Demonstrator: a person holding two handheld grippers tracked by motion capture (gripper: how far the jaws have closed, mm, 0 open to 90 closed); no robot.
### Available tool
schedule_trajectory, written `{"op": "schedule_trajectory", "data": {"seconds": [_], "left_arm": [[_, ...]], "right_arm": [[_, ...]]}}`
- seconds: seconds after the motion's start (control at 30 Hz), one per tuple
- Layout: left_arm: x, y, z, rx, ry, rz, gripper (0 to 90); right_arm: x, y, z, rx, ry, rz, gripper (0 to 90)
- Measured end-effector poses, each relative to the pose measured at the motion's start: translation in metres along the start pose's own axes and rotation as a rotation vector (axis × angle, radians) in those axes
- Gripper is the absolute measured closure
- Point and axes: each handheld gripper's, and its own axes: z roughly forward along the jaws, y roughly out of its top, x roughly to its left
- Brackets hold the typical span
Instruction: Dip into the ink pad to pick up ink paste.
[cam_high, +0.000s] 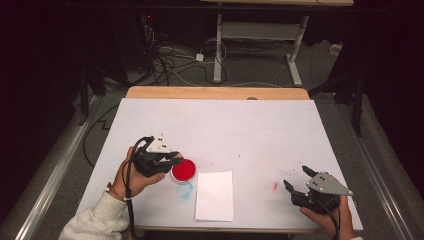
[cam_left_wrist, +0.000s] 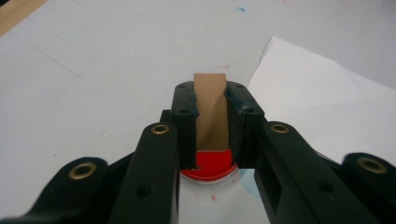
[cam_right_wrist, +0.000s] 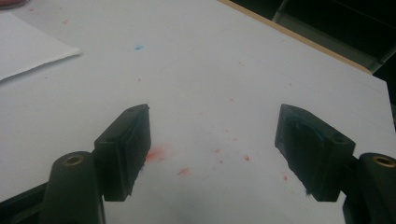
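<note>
we saw the left hand-held gripper (cam_left_wrist: 211, 126) clamped on a wooden stamp (cam_left_wrist: 211, 109), its jaws closed against both sides, with the red ink pad (cam_high: 184, 170) directly beneath. a white paper sheet (cam_high: 214, 196) lay just beside the pad on the counter (cam_high: 260, 130). the right hand-held gripper (cam_right_wrist: 212, 149) rested near the counter's right corner, jaws spread wide and empty, over a red smudge (cam_high: 275, 186).

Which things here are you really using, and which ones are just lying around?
In use:
left gripper, shut on the wooden stamp
red ink pad under the stamp
white paper beside it

Just there:
right gripper, open, holding nothing
red smudge and blue smudge on the table
</note>
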Motion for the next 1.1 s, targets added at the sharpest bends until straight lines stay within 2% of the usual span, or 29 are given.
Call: {"op": "schedule_trajectory", "data": {"seconds": [0.13, 0.33, 0.4, 0.5, 0.57, 0.63, 0.77, 0.93, 1.1], "left_arm": [[0.0, 0.001, 0.003, 0.006, 0.008, 0.01, 73.6], [0.0, -0.002, 0.017, 0.071, -0.009, 0.03, 73.6], [0.001, -0.004, 0.024, 0.099, -0.016, 0.018, 73.5], [0.005, -0.007, 0.034, 0.119, -0.044, -0.017, 73.5], [0.008, -0.009, 0.041, 0.132, -0.047, -0.029, 73.5], [0.009, -0.01, 0.047, 0.152, -0.067, -0.025, 73.5], [0.007, -0.011, 0.056, 0.191, -0.07, -0.001, 73.5], [0.01, -0.015, 0.069, 0.22, -0.065, -0.014, 73.5], [0.013, -0.017, 0.071, 0.205, -0.082, -0.034, 73.6]], "right_arm": [[0.0, -0.002, -0.002, 0.003, 0.0, -0.004, 27.5], [0.0, -0.002, -0.004, -0.005, -0.005, -0.008, 27.4], [0.002, -0.002, -0.004, 0.004, 0.0, -0.015, 28.1], [0.005, -0.002, -0.003, 0.011, 0.002, -0.04, 28.3], [0.006, -0.002, -0.002, 0.013, 0.004, -0.051, 27.9], [0.007, -0.002, -0.001, 0.015, 0.008, -0.054, 27.9], [0.006, -0.002, -0.001, 0.016, 0.01, -0.057, 27.7], [0.007, -0.002, -0.001, 0.018, 0.009, -0.061, 27.6], [0.007, -0.002, -0.001, 0.017, 0.011, -0.059, 27.6]]}}
